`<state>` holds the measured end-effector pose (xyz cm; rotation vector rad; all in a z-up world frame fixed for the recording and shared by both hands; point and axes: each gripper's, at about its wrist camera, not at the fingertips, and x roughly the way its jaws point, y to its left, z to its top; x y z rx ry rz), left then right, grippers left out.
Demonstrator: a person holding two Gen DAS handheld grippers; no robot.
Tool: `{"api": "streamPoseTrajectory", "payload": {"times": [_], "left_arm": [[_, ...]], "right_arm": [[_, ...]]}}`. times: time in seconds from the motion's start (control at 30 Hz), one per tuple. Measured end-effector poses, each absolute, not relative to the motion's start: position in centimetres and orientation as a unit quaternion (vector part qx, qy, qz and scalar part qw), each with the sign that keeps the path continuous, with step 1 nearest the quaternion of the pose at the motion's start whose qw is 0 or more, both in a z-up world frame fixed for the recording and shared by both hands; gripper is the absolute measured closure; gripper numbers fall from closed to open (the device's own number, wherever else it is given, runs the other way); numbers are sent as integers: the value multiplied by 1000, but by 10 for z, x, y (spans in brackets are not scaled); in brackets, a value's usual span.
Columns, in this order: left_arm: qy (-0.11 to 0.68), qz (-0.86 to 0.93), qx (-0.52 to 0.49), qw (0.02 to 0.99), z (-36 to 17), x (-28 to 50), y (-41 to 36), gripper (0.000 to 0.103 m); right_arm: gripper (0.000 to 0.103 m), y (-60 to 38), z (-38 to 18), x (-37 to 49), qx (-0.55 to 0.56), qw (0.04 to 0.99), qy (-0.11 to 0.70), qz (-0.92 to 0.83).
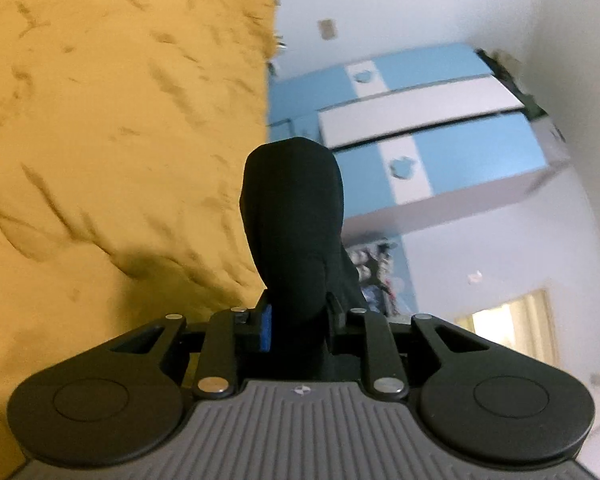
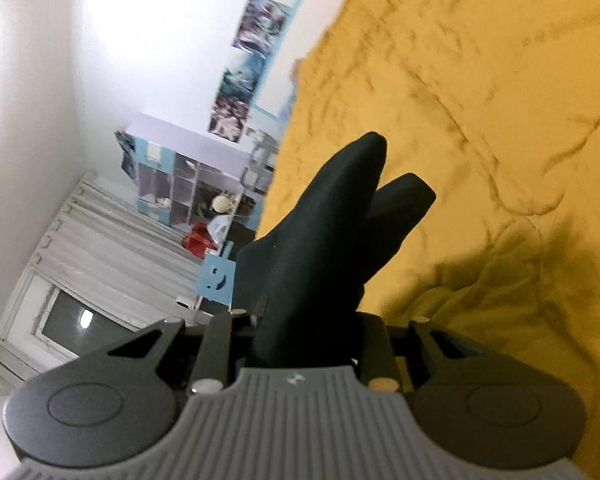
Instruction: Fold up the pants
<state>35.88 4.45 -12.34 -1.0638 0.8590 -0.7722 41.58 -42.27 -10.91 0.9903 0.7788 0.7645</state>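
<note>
Both grippers are clamped on the black pants, each wrist view tipped sideways so the bed runs up one side of the picture. On the left gripper [image 1: 300,320], the jaws are drawn together around a thick bunch of the pants [image 1: 294,220]; a blue pad [image 1: 265,328] shows on one finger just beside the cloth, and the fabric stands out past the fingers as a rounded dark fold lifted off the yellow bedspread [image 1: 100,140], with the bedspread's edge right behind it. The right gripper [image 2: 306,320] likewise pinches the pants [image 2: 320,232], whose cloth splays forward into two blunt lobes above the wrinkled bedspread [image 2: 480,100], near its edge. A dark shadow lies on the bedspread beside that gripper. Beyond the bed, a blue-and-white wardrobe [image 1: 440,140] stands against the wall in the left view; posters [image 2: 256,40] and a shelving unit [image 2: 188,176] show in the right view.
</note>
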Motion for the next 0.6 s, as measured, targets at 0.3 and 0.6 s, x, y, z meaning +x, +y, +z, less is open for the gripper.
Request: {"api": "streamPoseTrajectory", "payload": {"times": [0.3, 0.6], "left_arm": [[411, -395, -485, 664, -119, 273, -20, 77], [472, -400, -474, 626, -155, 256, -68, 77]], "right_arm": [[83, -470, -31, 260, 416, 776, 364, 304], [83, -518, -46, 149, 417, 781, 403, 233]]}}
